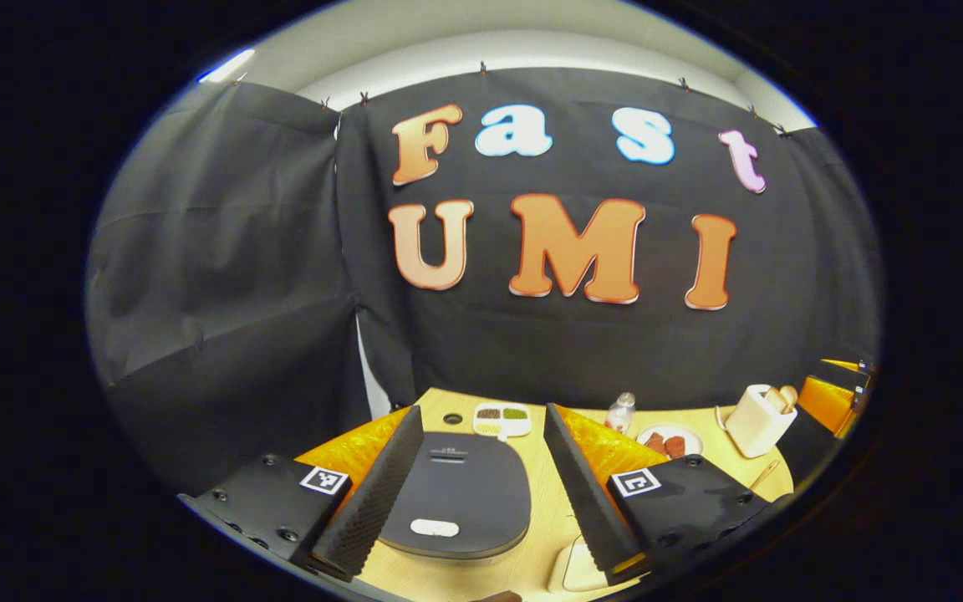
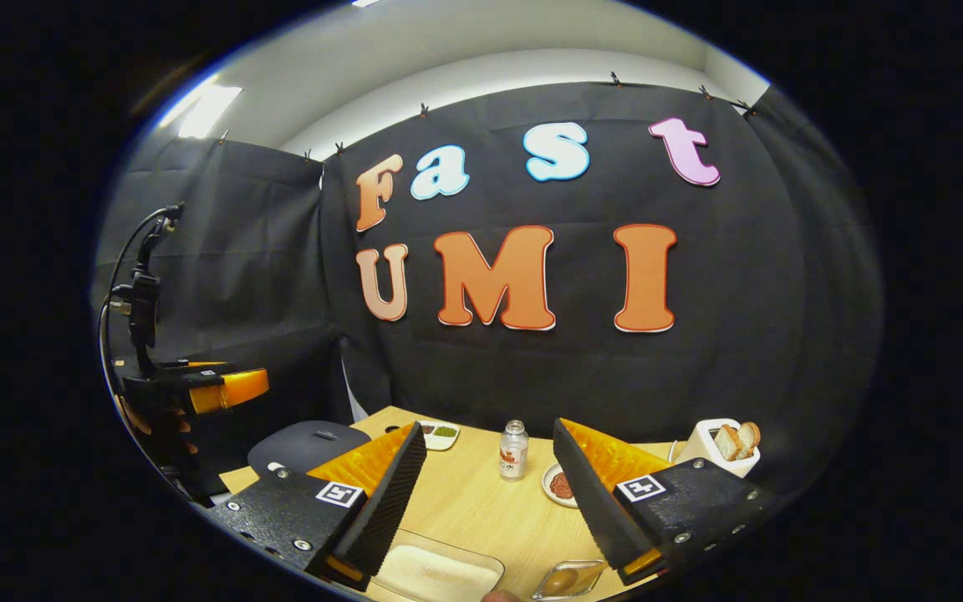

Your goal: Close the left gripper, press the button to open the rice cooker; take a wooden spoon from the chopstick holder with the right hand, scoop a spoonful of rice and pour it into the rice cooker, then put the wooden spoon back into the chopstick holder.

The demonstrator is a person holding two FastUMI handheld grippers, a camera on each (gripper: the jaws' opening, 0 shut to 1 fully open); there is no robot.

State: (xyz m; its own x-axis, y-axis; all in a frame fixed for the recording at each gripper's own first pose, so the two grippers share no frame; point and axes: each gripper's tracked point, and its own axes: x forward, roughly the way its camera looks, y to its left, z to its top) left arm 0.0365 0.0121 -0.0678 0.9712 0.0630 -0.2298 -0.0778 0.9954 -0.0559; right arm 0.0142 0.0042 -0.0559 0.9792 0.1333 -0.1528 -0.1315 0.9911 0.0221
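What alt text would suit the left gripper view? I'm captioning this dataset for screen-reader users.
The open left gripper hovers above a closed dark rice cooker on a wooden table, its fingers either side of the lid and its pale button. Behind stand a divided dish, a small bottle, a plate of food and a toaster holding bread.

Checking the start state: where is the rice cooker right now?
In the left gripper view the rice cooker sits lid-closed on the table, framed between the open left gripper fingers, in front of a small divided dish.
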